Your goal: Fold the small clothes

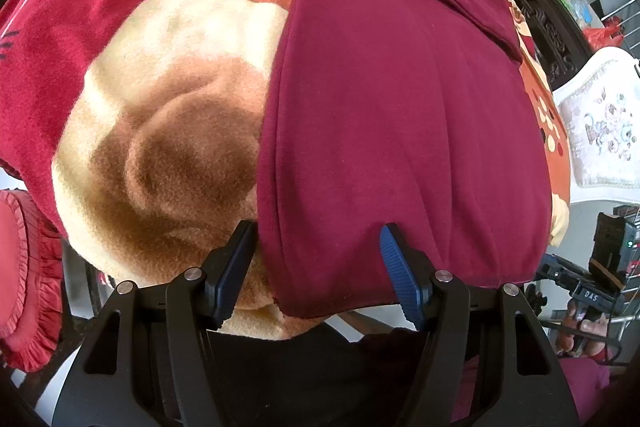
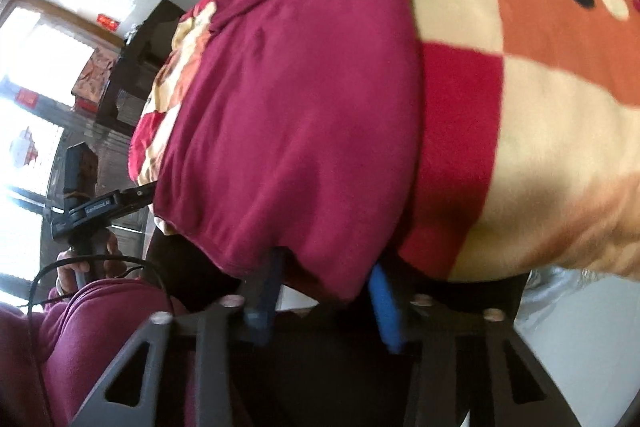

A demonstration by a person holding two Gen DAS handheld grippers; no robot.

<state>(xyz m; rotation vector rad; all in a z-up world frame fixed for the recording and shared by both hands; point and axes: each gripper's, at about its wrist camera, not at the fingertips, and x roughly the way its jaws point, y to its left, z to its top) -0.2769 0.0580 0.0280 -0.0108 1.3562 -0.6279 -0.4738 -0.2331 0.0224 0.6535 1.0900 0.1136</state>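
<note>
A dark maroon garment (image 1: 400, 107) lies flat on a checked fleece blanket (image 1: 160, 87), its sleeves folded across its far end. My left gripper (image 1: 320, 239) is open at the garment's near left hem corner, one blue finger on each side of the edge. In the right wrist view the same garment (image 2: 288, 115) hangs over the blanket's (image 2: 540, 127) near edge. My right gripper (image 2: 326, 267) is open, and its blue fingertips (image 2: 382, 291) reach under the near right hem corner.
A white upholstered chair (image 1: 600, 131) and dark carved furniture (image 1: 548, 27) stand to the right. A red frilled cushion (image 1: 24, 267) lies at the left. The person's other hand-held gripper (image 2: 88, 207) and bright windows (image 2: 36, 75) show at the left in the right wrist view.
</note>
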